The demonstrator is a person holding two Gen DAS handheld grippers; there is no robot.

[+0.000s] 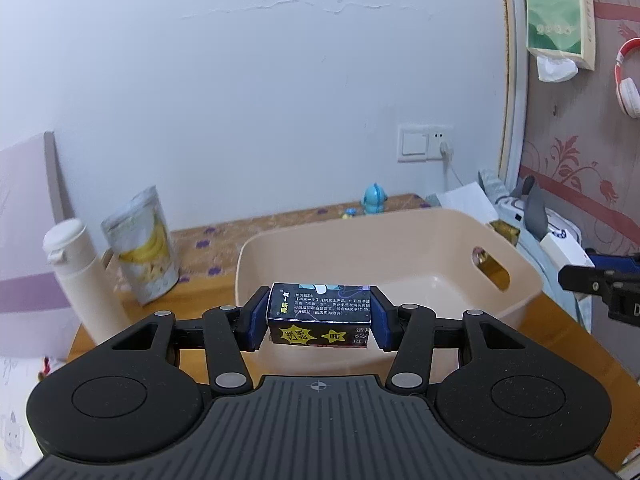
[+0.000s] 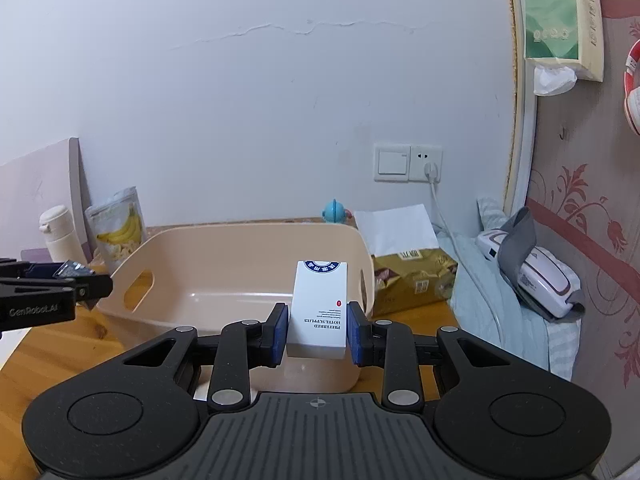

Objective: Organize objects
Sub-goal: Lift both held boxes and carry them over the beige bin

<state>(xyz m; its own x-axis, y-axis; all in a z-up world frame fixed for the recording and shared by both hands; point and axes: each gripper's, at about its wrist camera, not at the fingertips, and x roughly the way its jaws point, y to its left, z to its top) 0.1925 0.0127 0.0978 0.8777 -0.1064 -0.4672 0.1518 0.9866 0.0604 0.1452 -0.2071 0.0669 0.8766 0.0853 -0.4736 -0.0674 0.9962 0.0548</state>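
On the counter [image 1: 560,320] a white bottle [image 1: 76,276] and a banana snack pouch [image 1: 140,244] stand left of the empty beige basket [image 1: 360,248]. The left hand-held gripper [image 1: 320,318] clamps a dark box [image 1: 320,314] above the basket's near rim. The right hand-held gripper [image 2: 317,332] clamps a white box [image 2: 318,312], upright, there too.

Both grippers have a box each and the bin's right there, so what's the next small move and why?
Probably carry both forward over the beige bin and lower. The left gripper clamps the dark box, the right gripper the white box, and the bin looks empty.
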